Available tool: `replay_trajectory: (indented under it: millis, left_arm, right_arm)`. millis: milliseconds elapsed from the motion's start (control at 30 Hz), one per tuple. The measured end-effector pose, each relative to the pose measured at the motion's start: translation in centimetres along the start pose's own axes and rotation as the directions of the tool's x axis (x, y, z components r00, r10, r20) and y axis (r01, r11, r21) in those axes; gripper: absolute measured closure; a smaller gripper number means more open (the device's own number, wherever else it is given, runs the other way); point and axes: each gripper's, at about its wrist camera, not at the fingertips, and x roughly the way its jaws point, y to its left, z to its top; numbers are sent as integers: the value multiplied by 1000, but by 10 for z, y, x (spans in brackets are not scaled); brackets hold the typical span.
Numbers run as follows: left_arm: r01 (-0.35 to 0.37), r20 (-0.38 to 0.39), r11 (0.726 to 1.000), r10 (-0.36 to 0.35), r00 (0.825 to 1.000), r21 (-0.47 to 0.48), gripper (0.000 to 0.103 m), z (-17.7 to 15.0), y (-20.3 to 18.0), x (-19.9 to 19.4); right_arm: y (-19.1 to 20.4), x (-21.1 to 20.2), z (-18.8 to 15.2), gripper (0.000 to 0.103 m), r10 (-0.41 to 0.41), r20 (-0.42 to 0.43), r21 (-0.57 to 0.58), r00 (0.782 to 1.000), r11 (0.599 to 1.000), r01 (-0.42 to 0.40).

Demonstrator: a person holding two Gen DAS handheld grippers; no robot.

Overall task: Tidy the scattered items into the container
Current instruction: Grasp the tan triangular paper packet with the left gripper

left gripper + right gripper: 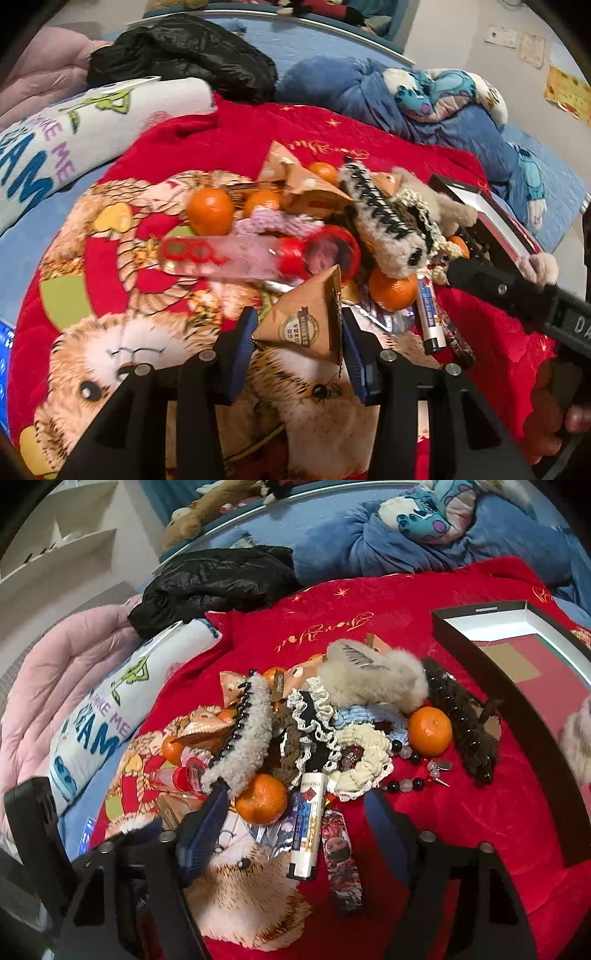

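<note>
A pile of small items lies on a red blanket [240, 125]. In the left wrist view my left gripper [300, 338] has its blue pads on both sides of a brown triangular paper packet [306, 317]; the jaws touch its edges. Behind it lie a clear bottle with red cap [258, 254], tangerines [209, 211], and a fuzzy hair claw [384, 225]. In the right wrist view my right gripper [295, 819] is open over a tangerine [261, 799], a white lighter [306, 830] and a printed strap [341, 856]. The black box [491, 686] with a red inside stands at the right.
Hair scrunchies [364, 760], a bead bracelet [413, 771], a dark braided band [465, 720] and a fluffy beige claw [380, 675] crowd the pile. A black jacket [218, 579], pink quilt [74, 686], printed pillow [99, 723] and blue plush bedding [443, 528] ring the blanket.
</note>
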Motion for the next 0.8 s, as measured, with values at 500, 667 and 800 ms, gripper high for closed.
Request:
replay_trajectory:
  millis: [500,667,800]
  left_arm:
    - [-6,49,999,4,999,39,58,-3,10,-25]
    - [1,37,1000,-1,999,1,58,2,15,-24]
    - [-39,68,999,37,997,34,58,1,13,-29]
  right_arm:
    - [26,18,-19,58,-140,-4,-226,990,965,136]
    - [26,35,-18,60,-239,-21,-260,971,939,225]
    - [21,42,-19,69,-216,-49,-249,975,948,198]
